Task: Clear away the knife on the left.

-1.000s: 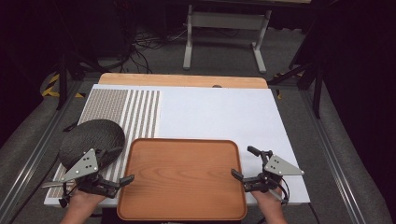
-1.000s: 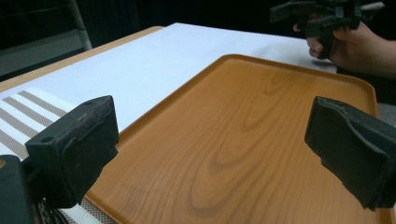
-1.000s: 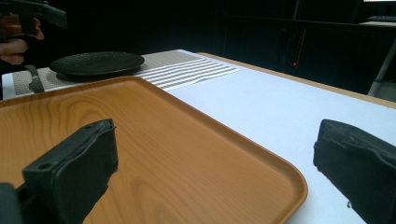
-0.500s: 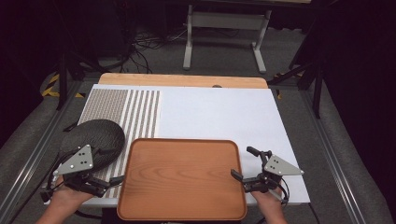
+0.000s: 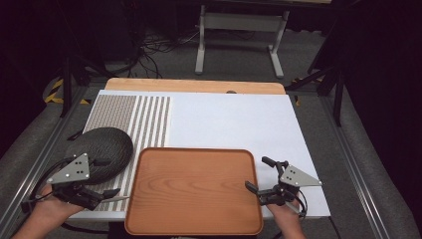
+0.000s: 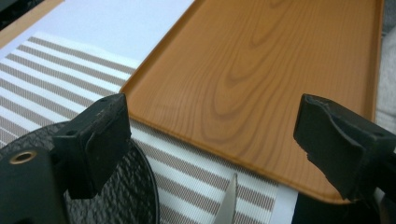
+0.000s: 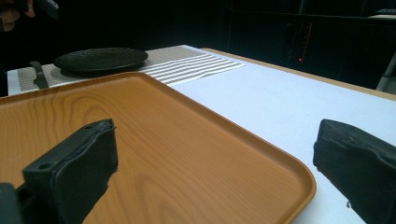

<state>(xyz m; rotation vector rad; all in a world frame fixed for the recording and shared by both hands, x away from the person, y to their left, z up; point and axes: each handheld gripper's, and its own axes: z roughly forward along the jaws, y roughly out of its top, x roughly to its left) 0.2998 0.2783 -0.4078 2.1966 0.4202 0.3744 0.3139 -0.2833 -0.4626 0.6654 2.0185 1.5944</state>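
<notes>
Wooden tray (image 5: 194,191) lies between both gaping hand-held grippers; left gripper view reveals a blade tip (image 6: 228,200).

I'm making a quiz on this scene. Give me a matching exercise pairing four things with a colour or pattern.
Things:
1. tray
2. plate
3. placemat
4. right gripper

Descriptions:
A. brown and white stripes
B. black jaws, grey plate on top
C. orange-brown wood grain
D. dark, round, textured

Pairs: 1-C, 2-D, 3-A, 4-B
</notes>
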